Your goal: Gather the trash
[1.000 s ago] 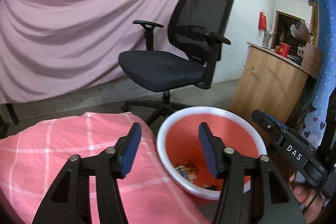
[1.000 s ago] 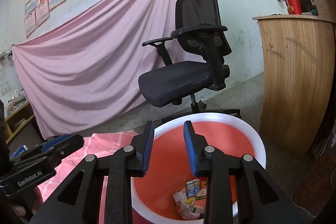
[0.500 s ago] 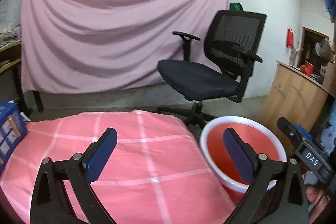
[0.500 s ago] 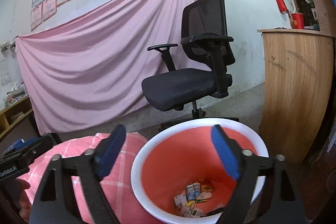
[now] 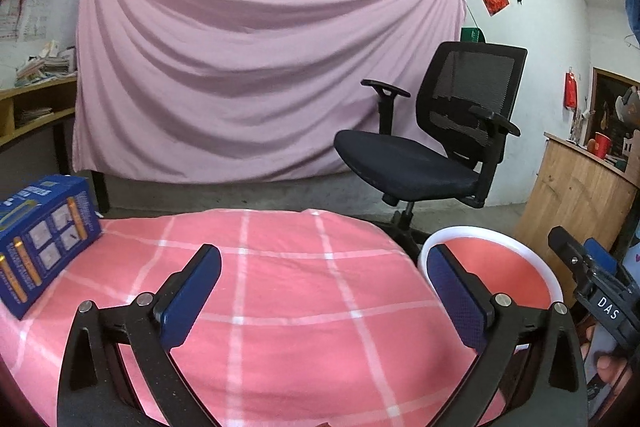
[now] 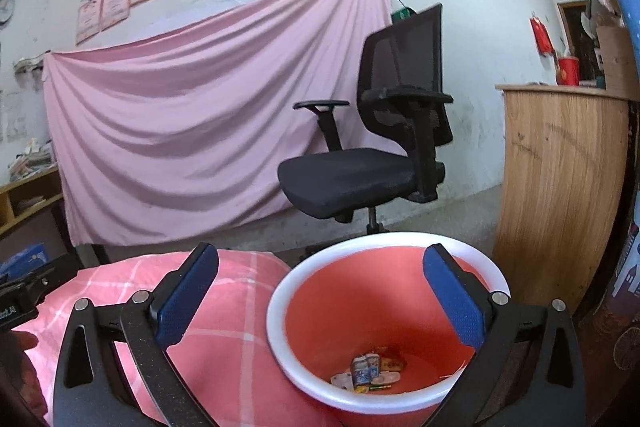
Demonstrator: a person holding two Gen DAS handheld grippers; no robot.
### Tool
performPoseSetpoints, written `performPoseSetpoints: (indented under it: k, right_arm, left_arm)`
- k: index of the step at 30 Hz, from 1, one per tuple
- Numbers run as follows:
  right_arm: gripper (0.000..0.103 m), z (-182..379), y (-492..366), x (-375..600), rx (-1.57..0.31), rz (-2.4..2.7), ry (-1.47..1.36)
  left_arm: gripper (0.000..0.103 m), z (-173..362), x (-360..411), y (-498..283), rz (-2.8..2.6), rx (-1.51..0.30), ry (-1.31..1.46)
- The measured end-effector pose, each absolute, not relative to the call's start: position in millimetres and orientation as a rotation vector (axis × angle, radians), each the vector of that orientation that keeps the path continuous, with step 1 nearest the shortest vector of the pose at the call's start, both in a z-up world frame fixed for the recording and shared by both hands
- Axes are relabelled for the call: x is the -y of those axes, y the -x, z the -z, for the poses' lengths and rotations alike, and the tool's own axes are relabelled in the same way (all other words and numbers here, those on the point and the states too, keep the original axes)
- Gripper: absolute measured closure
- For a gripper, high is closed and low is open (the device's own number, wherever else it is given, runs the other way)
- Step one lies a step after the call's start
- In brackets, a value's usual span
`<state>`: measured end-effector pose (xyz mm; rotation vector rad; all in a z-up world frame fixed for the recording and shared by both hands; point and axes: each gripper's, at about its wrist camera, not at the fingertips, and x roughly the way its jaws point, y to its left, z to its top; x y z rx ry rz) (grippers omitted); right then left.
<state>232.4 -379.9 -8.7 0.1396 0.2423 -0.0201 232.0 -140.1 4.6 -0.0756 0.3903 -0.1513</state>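
While chair [image 6: 352, 175] stands behind, bin [image 6: 280, 311] holds wrappers [image 6: 368, 373].

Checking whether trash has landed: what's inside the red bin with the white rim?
The red bin holds a small pile of wrappers and cartons on its bottom, seen from the right wrist. Its near rim hides part of the floor, and the left wrist view shows only the inner wall.

Wrappers [image 6: 370, 373] lie heaped — inside the red bin [image 6: 320, 323].
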Motion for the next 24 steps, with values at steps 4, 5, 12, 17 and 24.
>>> performPoseSetpoints:
  k: [4, 5, 12, 17, 24]
  right_arm:
    - [0.000, 7, -216, 371, -0.204, 0.009, -0.130]
    - [0.000, 7, -211, 368, -0.194, 0.007, -0.129]
    - [0.000, 7, -185, 354, -0.164, -0.005, -0.107]
    - [0.000, 7, -169, 346, -0.155, -0.010, -0.099]
    - [0.000, 5, -144, 336, -0.145, 0.004, -0.088]
  left_arm:
    - [0.002, -4, 128, -216, 0.123, -0.367, 0.086]
    - [0.002, -4, 125, -212, 0.114, -0.360, 0.091]
    - [0.002, -8, 109, -186, 0.094, -0.322, 0.085]
    - [0.002, -7, 102, -164, 0.095, -0.308, 0.059]
    - [0.002, -2, 91, -138, 0.086, -0.305, 0.041]
